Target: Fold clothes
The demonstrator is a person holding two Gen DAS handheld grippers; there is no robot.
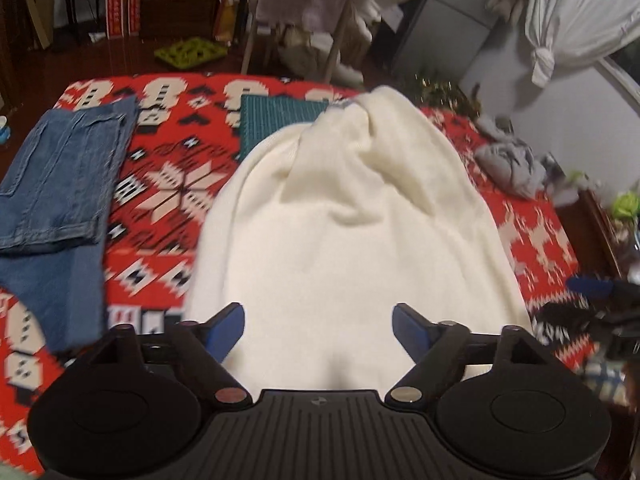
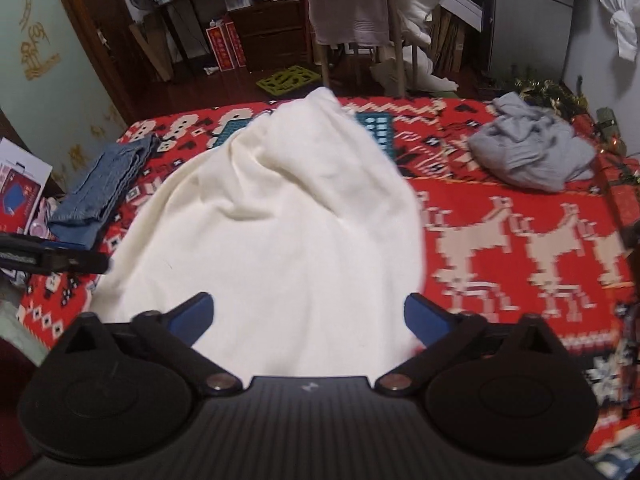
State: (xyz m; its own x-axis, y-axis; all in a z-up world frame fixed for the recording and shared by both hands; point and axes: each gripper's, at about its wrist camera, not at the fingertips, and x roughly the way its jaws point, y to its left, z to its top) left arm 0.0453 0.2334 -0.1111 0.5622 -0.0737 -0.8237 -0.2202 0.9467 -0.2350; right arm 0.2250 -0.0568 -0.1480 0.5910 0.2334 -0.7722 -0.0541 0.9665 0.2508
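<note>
— Two grippers, both over the bed. Do they hold something?

— No. The left gripper [image 1: 318,328] has its blue fingers [image 1: 226,330] spread wide, nothing between them except the white sweater [image 1: 344,216] lying underneath. The right gripper [image 2: 308,318] is the same — fingers [image 2: 430,322] apart, released, above the near edge of the same sweater [image 2: 276,220].

— Where exactly is the sweater?

— It lies in the middle of the red patterned blanket [image 2: 520,208], wide at the near side and bunched to a narrow wrinkled end at the far side. This far end covers part of a teal garment [image 1: 280,120], which is folded flat under it.

— And the other clothes?

— The jeans [image 1: 60,172] are at the left side of the blanket, folded, well apart from the sweater. A grey garment [image 2: 532,152] sits in a crumpled heap at the far right corner, not folded.

— Do the grippers touch the cloth?

— I cannot tell; the frames are a little blurred there. From the left camera I see the other gripper [image 1: 596,300] at the right edge, just beside the sweater's side.

— What is behind the bed?

— A wooden chair [image 2: 360,28] with white linen piled on it, and a green tray [image 2: 288,80] on the dark floor.
</note>
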